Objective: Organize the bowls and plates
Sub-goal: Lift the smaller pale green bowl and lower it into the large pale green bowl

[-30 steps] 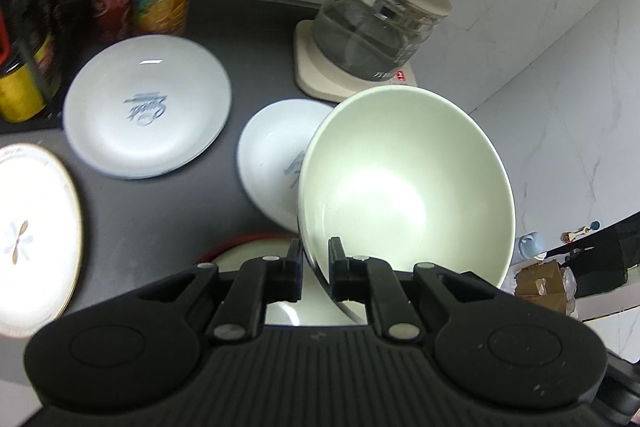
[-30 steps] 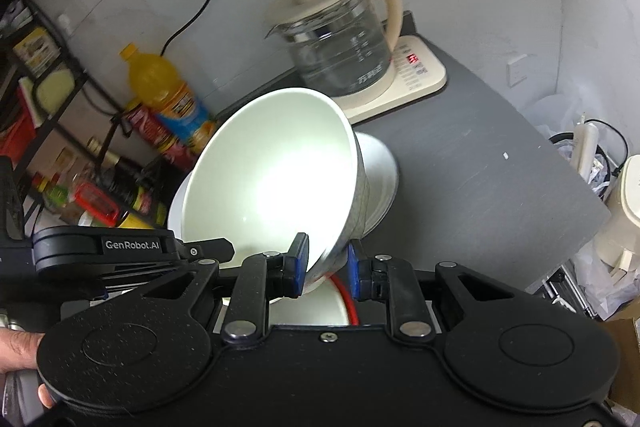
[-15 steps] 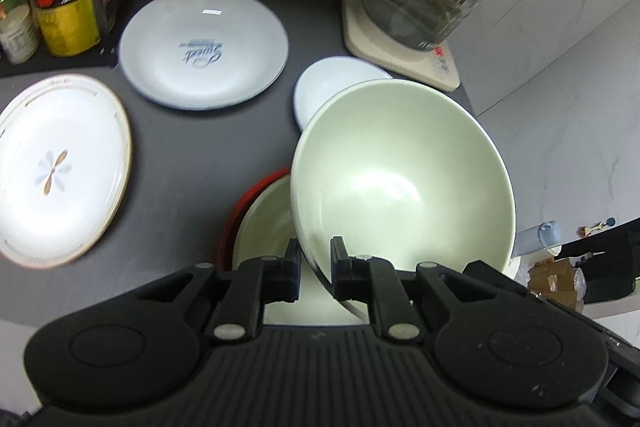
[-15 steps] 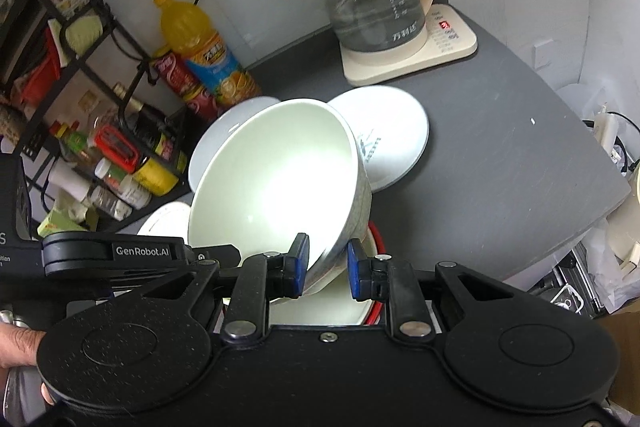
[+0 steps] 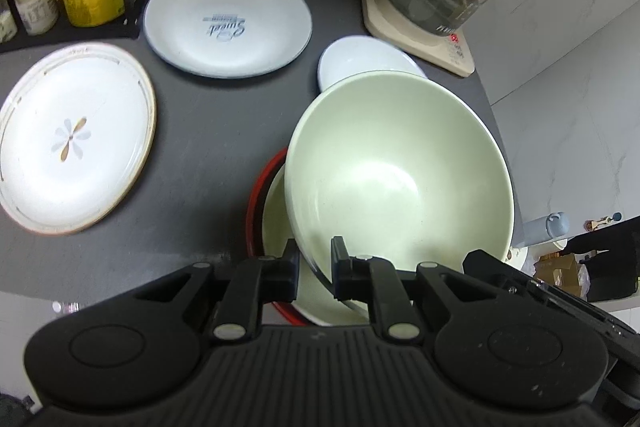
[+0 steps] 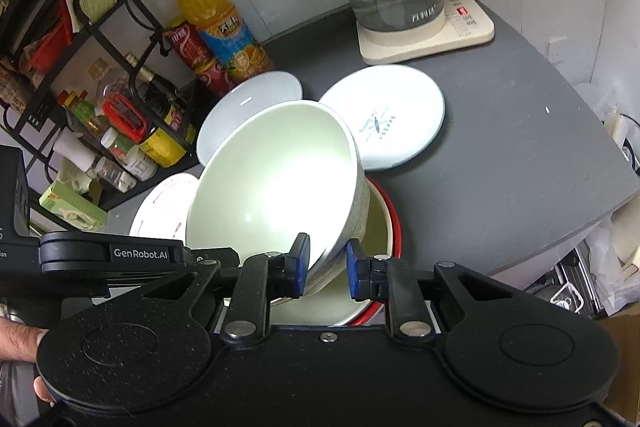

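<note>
Clearly the left gripper (image 5: 315,261) has its jaws clamped on the near rim of the pale green bowl (image 5: 396,171), which tilts up ahead of them. The right gripper (image 6: 327,265) pinches that bowl's wall too. Just below both jaws, a red-rimmed bowl (image 6: 390,217) sits on the bench (image 6: 520,147).

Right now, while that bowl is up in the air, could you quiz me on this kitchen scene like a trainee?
1. True or false: the pale green bowl lies flat on the counter.
2. How many plates lie on the counter?
3. What sits beneath the raised bowl? A red-rimmed dish; B kettle; C bottle.
Key: 1 false, the left gripper holds it tilted. 2 three: flower plate, lettered plate, small plate. 3 A.
</note>
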`<state>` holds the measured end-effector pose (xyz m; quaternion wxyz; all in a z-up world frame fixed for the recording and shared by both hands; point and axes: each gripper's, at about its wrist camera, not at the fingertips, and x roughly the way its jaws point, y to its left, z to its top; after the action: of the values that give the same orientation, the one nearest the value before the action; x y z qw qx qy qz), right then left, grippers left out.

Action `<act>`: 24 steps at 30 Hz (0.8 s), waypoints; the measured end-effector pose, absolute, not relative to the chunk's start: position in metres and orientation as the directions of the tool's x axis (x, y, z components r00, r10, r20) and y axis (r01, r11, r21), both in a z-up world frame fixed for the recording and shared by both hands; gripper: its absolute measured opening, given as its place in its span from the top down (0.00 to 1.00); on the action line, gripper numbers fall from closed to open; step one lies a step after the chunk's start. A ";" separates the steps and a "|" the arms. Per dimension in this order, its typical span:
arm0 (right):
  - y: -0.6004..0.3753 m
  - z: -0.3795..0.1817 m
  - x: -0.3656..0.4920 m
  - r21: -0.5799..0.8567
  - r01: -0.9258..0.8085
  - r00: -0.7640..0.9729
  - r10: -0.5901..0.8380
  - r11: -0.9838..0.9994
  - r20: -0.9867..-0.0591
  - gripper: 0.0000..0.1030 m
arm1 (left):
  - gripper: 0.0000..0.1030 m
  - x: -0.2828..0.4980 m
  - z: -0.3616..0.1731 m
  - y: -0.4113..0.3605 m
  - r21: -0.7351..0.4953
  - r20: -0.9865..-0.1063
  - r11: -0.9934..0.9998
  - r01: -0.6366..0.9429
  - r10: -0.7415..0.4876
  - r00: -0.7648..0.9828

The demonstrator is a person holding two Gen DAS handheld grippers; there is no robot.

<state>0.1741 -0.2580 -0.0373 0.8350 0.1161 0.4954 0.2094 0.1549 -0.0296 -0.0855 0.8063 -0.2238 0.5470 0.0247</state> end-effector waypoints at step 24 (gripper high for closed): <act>-0.259 -0.067 0.183 0.423 -0.184 0.323 0.461 0.887 -0.827 0.81 | 0.85 0.166 -0.099 -0.030 -0.285 -0.935 0.917 -0.281 -0.201 0.293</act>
<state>0.1833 -0.2586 -0.0674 0.8033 0.1269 0.5463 0.2006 0.1658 -0.0296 -0.0989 0.7781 -0.2025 0.5940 0.0257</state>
